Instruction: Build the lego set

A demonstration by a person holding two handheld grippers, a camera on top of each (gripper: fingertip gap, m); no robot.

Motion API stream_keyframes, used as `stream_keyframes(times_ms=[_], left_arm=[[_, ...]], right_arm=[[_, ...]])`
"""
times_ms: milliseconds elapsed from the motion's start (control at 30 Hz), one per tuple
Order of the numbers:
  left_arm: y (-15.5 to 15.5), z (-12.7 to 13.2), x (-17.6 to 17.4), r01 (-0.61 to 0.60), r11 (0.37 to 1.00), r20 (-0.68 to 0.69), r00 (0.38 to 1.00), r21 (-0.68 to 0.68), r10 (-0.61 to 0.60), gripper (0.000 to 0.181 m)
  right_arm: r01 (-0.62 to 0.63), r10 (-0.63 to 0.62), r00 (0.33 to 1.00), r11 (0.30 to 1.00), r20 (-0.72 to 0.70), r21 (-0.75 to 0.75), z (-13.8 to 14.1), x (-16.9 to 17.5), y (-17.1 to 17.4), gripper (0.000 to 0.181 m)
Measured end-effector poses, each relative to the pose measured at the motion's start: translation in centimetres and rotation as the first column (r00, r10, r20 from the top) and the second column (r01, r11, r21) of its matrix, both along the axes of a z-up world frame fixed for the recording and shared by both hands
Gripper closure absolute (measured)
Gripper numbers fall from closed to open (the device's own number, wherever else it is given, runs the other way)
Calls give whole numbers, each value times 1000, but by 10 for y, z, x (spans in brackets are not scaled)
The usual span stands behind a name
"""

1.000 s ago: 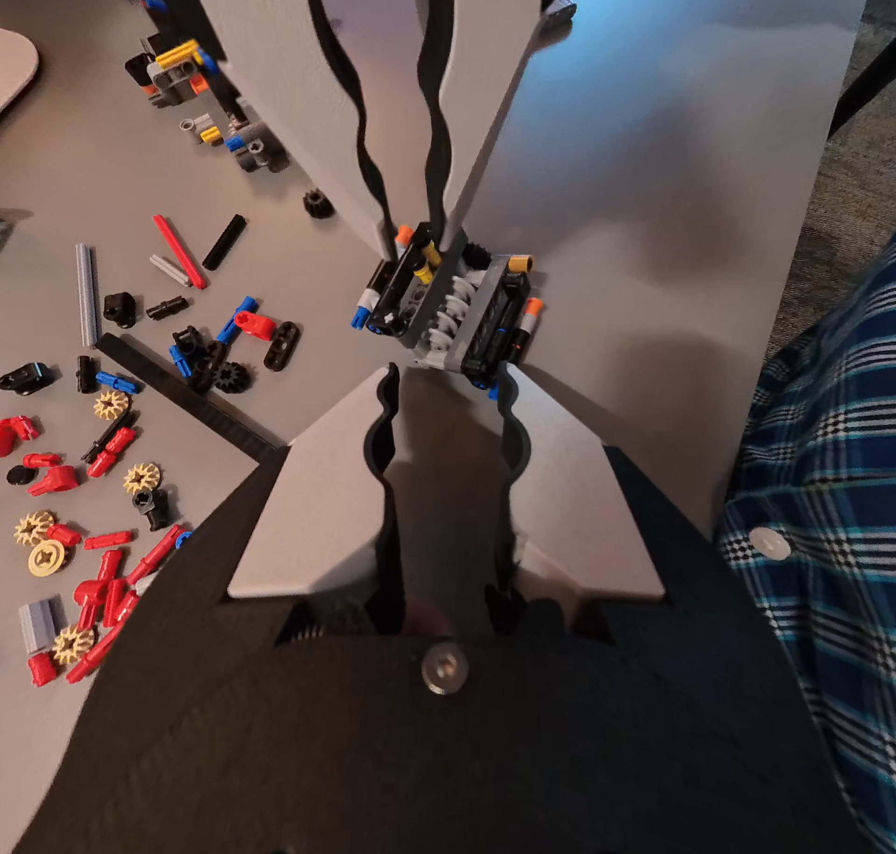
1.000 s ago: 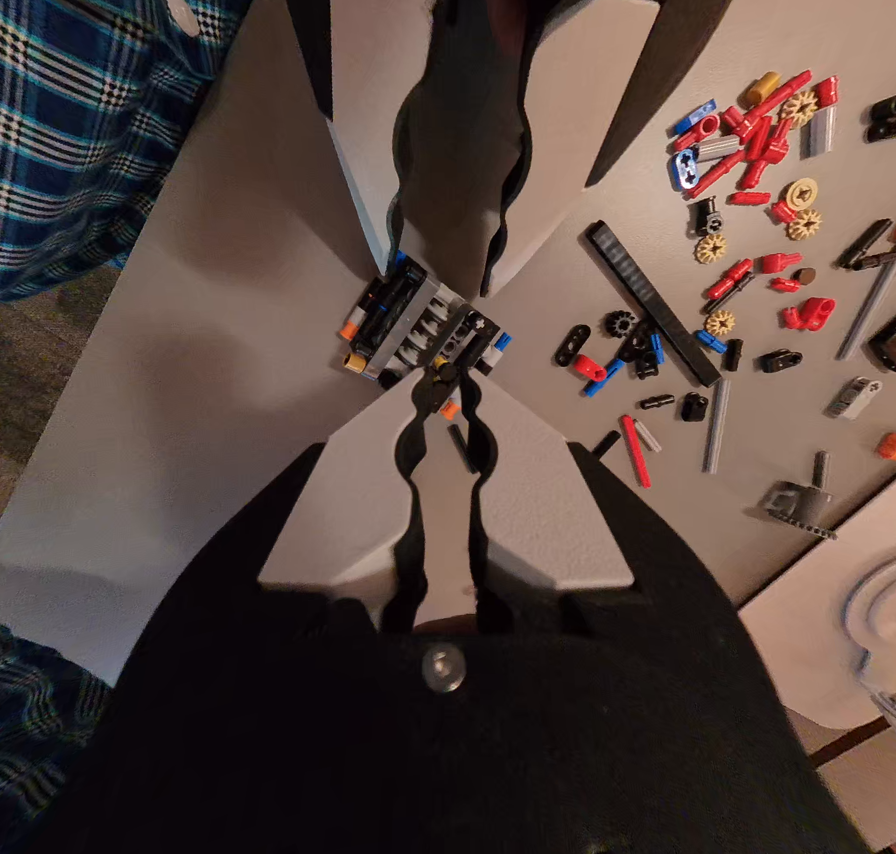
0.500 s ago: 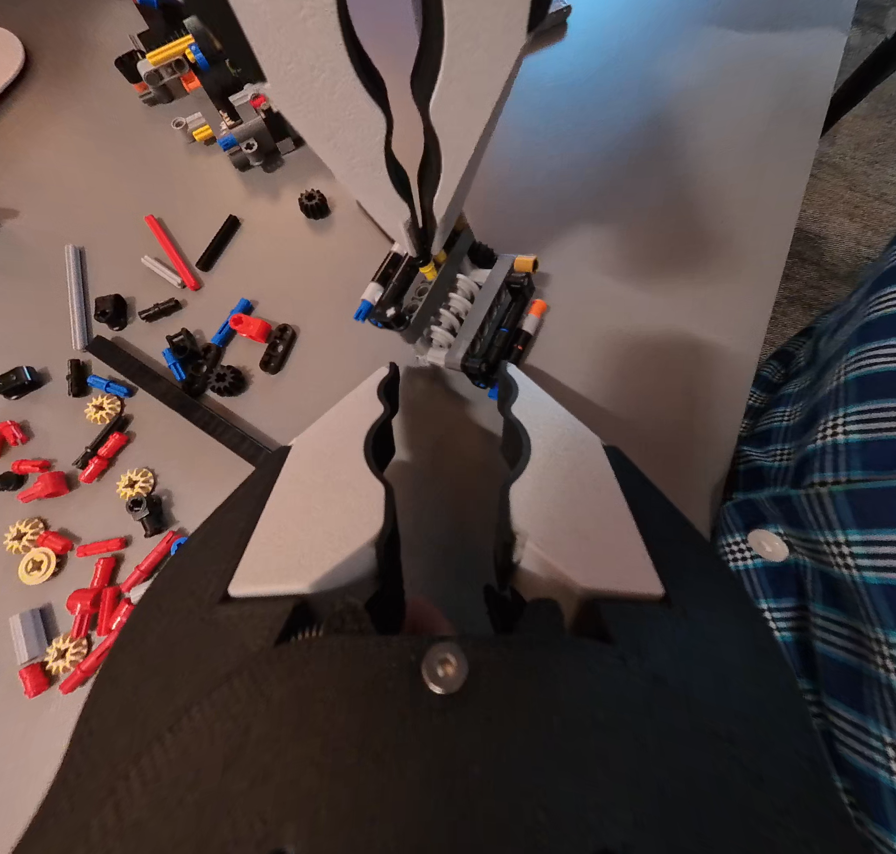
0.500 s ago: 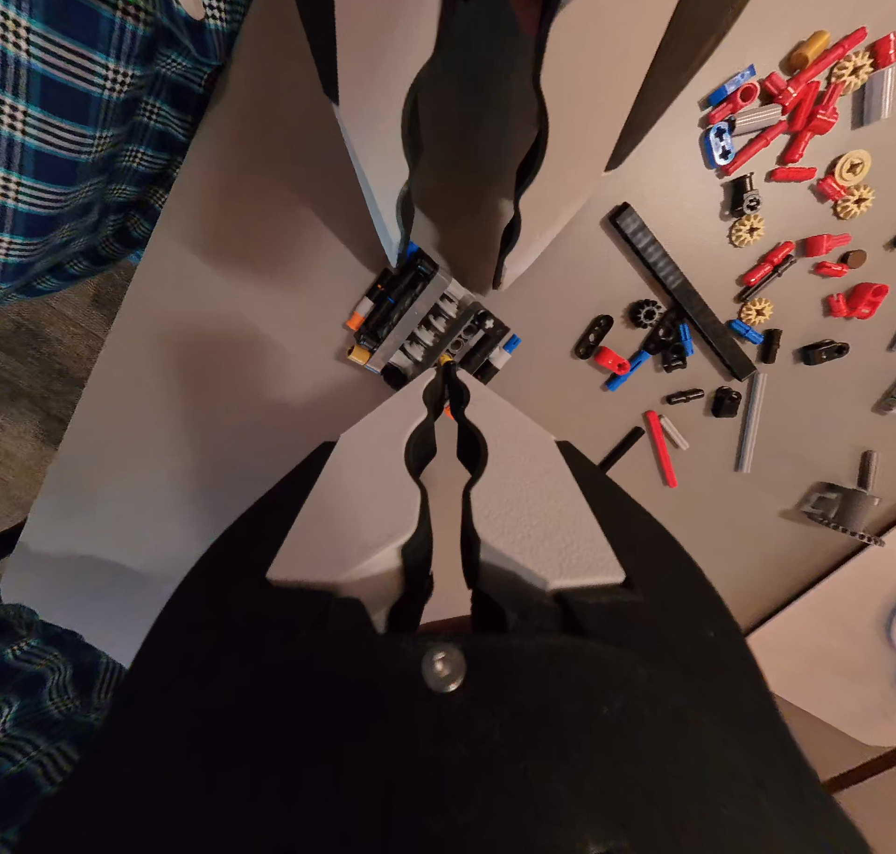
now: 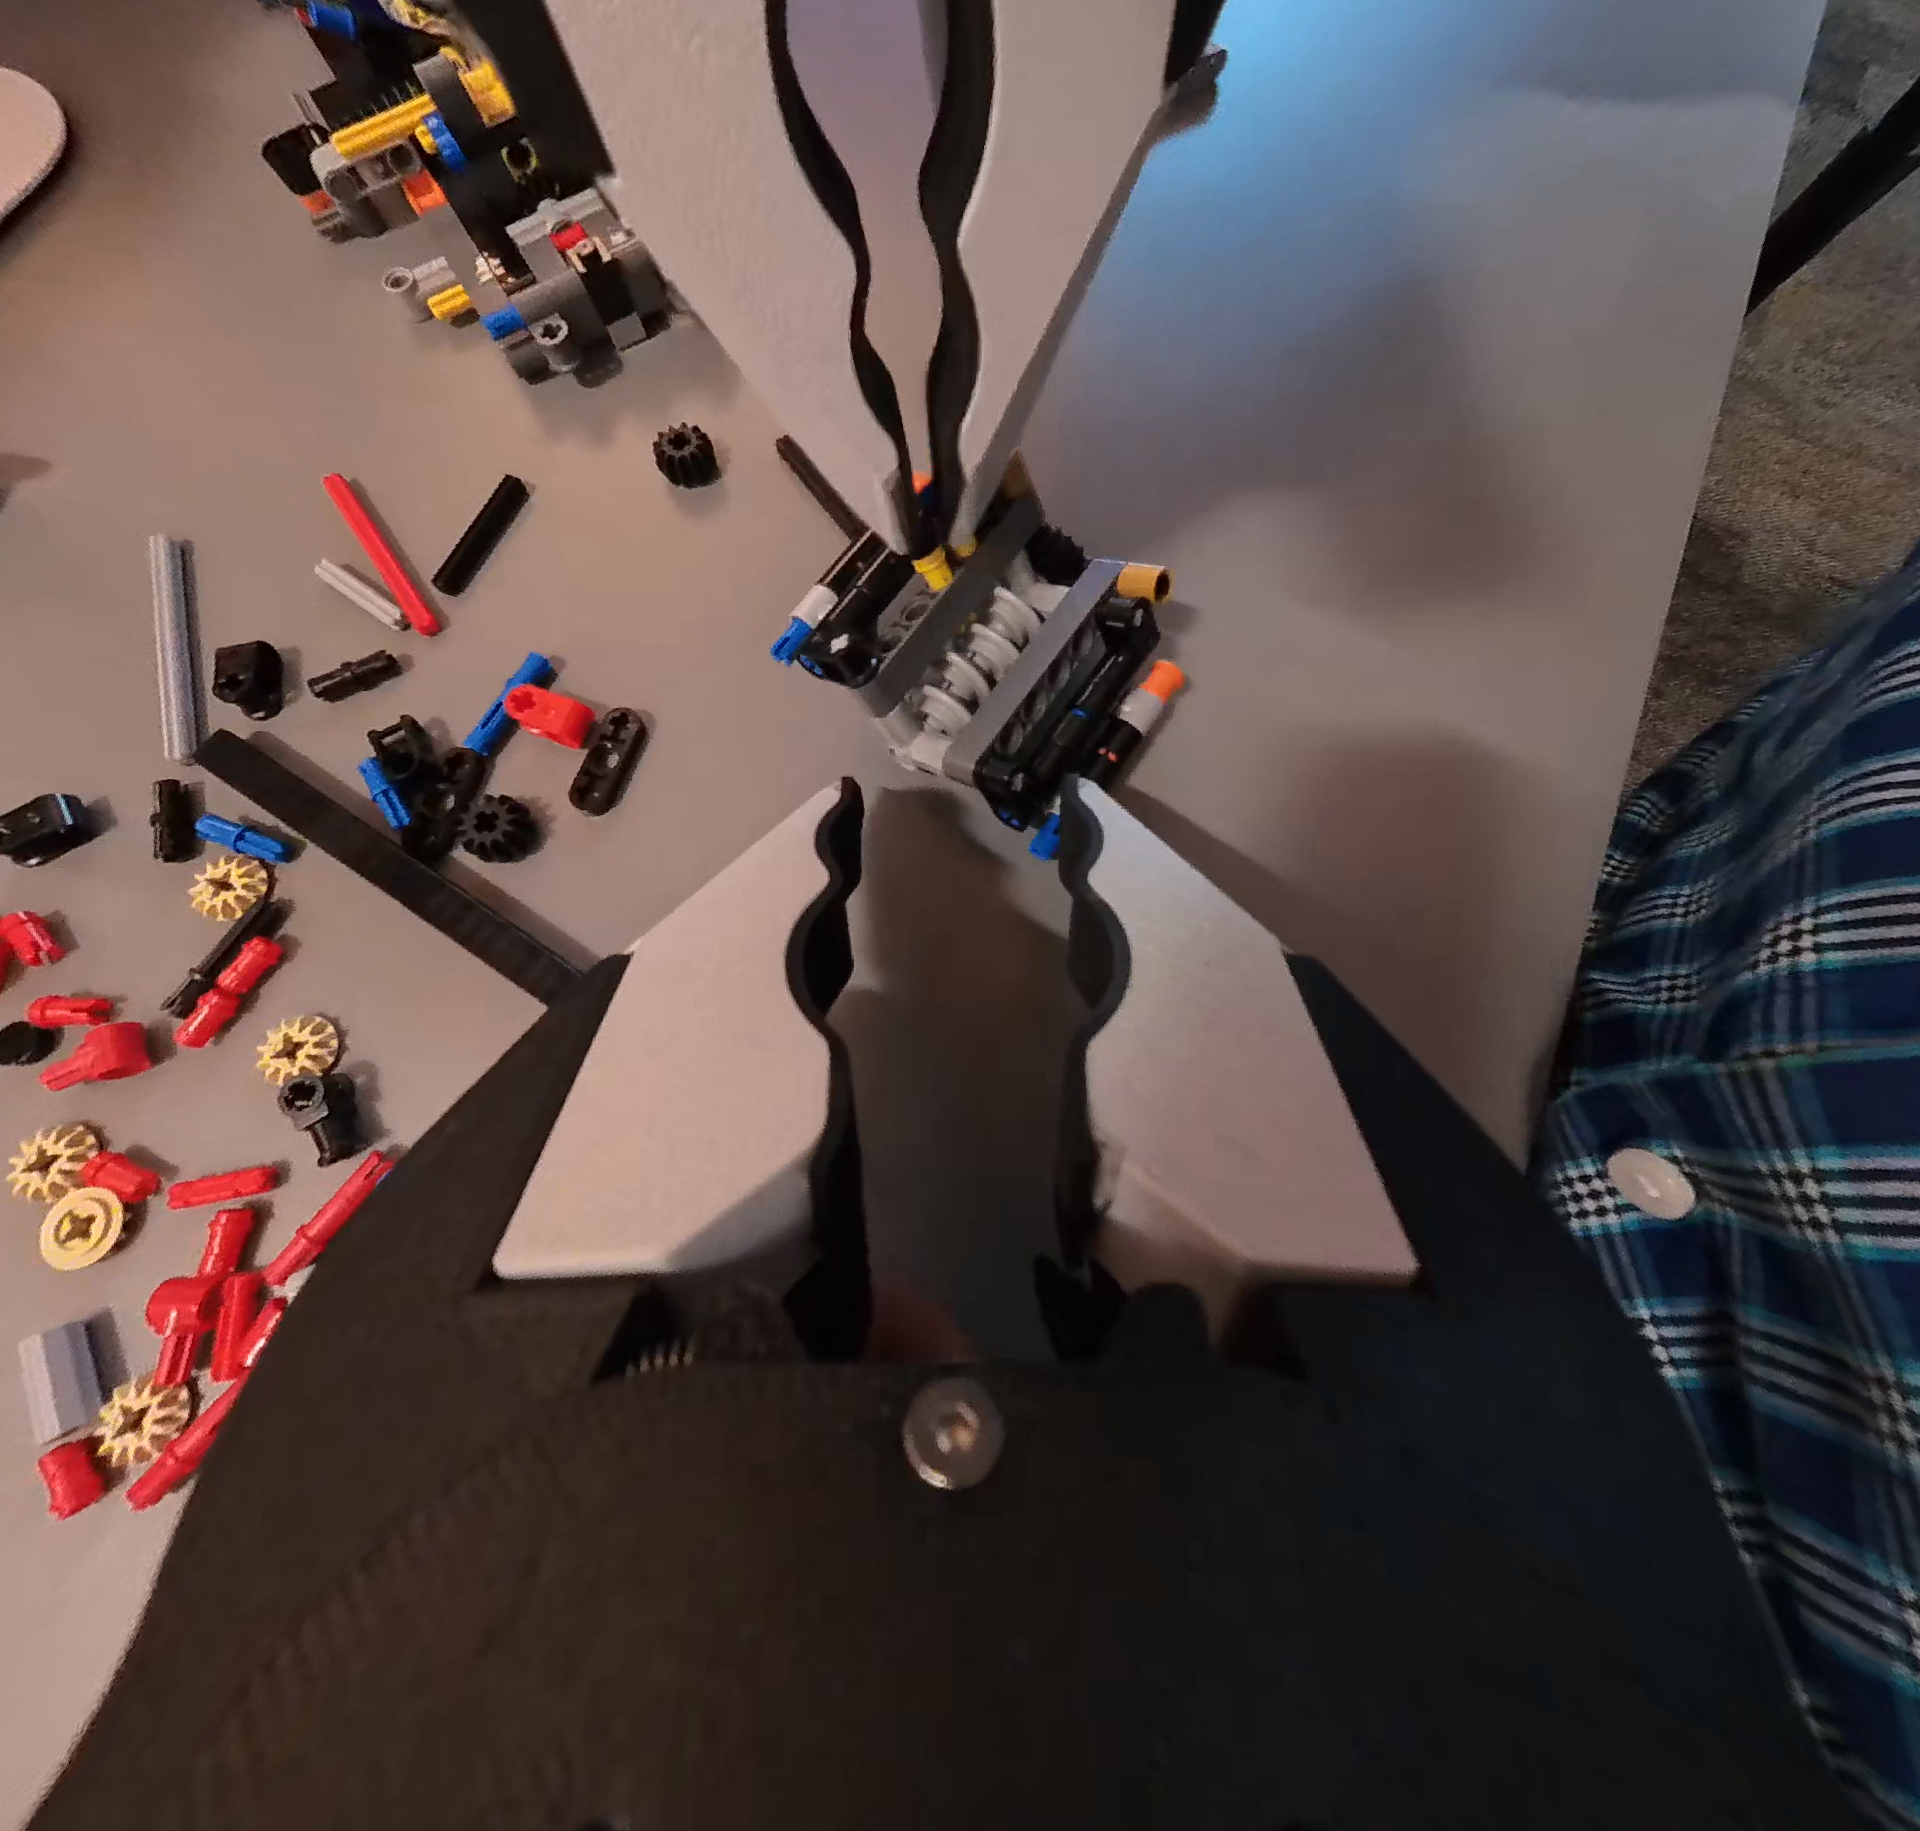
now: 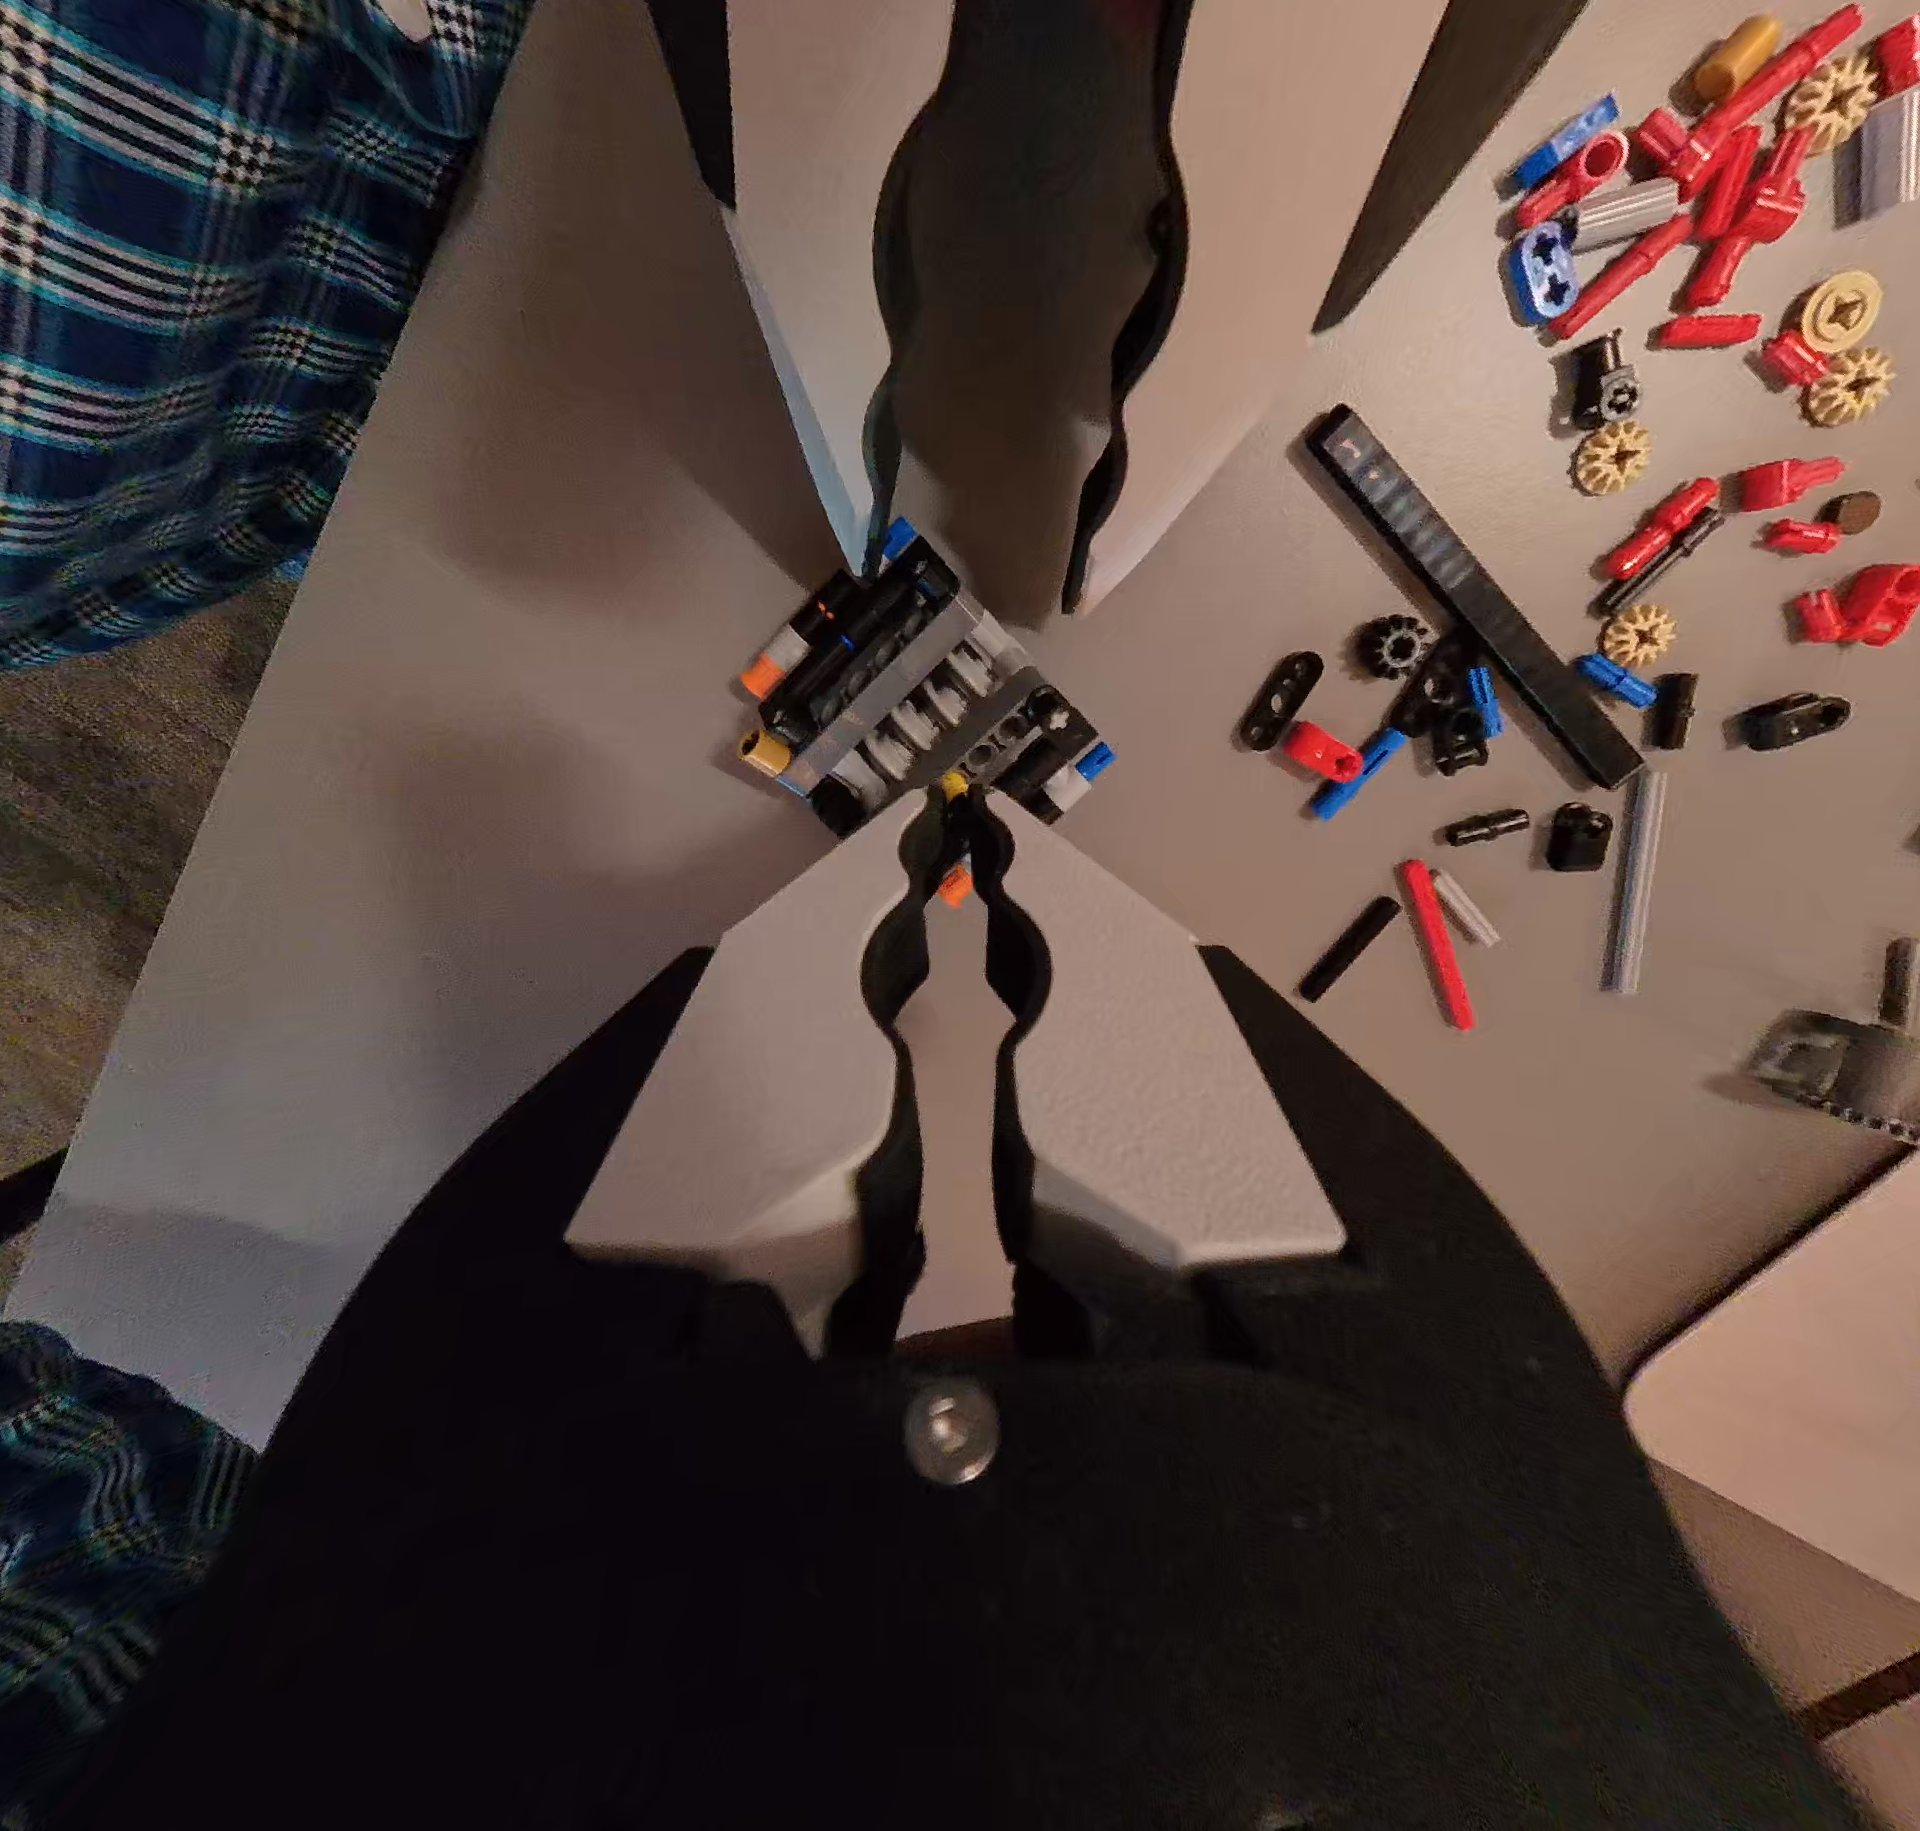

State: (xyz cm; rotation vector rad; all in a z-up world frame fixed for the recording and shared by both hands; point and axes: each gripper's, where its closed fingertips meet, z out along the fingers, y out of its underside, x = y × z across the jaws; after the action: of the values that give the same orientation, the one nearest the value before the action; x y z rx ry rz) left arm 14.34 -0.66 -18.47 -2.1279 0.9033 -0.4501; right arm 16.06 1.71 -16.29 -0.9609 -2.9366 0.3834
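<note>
A small black-and-grey lego assembly point(image 5: 997, 669) with blue, orange and yellow pin ends lies on the grey table point(image 5: 1351, 431). My left gripper point(image 5: 961, 799) has its jaws set wide around the assembly's near end and grips it. In the right wrist view it point(image 6: 971, 576) comes in from the top onto the assembly point(image 6: 904, 690). My right gripper point(image 6: 951, 815) is shut on a small pin point(image 6: 952, 786) with a yellow tip and an orange part. The tip touches the assembly's dark beam. The left wrist view shows the right gripper point(image 5: 930, 524) opposite mine.
Loose red pins point(image 5: 208, 1002), tan gears point(image 5: 296, 1049) and a long black beam point(image 5: 384, 856) lie left of the assembly. A partial build point(image 5: 457, 181) stands at the back left. A person's plaid shirt point(image 5: 1766, 1054) is beyond the table's right edge. A white pad point(image 6: 1787, 1418) lies near the right gripper. Left tips to right tips: about 4 cm.
My right gripper's jaws have narrowed onto the pin and brought it against the assembly. My left gripper and the assembly have kept their hold and place.
</note>
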Motion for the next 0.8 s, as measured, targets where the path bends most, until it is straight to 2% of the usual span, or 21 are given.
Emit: stream_keyframes(times_ms=[333, 800], left_arm=[[1, 6, -1, -13, 1000, 29, 999, 24, 12, 150], [0, 7, -1, -18, 999, 32, 999, 31, 17, 156]], right_arm=[[82, -84, 996, 995, -28, -60, -4, 2, 4, 180], [97, -105, 990, 992, -94, -77, -4, 5, 2, 180]])
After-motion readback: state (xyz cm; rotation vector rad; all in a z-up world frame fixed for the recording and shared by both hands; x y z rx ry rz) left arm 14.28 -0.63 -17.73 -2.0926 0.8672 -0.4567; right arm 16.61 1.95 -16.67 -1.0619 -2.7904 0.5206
